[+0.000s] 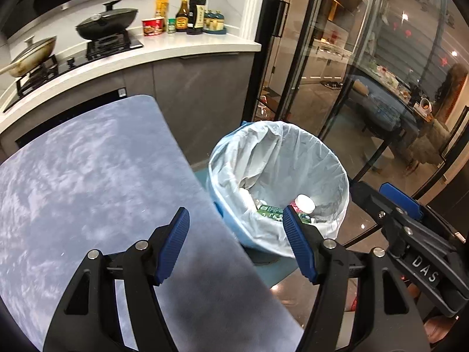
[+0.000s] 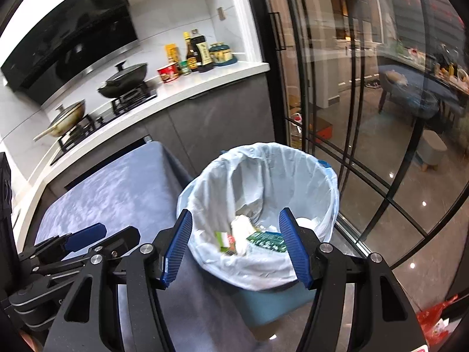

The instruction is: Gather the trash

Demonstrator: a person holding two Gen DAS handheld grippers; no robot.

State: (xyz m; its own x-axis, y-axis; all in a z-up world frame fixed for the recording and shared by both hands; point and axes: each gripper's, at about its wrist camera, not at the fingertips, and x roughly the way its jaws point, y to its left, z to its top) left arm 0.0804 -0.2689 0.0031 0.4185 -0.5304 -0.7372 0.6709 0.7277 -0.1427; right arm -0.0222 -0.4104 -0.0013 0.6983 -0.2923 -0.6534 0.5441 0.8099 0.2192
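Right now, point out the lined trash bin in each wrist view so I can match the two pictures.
Left wrist view: the trash bin sits right of centre, beside the grey table's right edge.
Right wrist view: the trash bin sits at centre, between the open jaws.
Shared landmark: the black lidded wok on the stove.

The bin bag (image 2: 258,182) is thin, crinkly plastic. The counter (image 1: 88,176) looks soft and matt. The floor (image 2: 395,234) is shiny.
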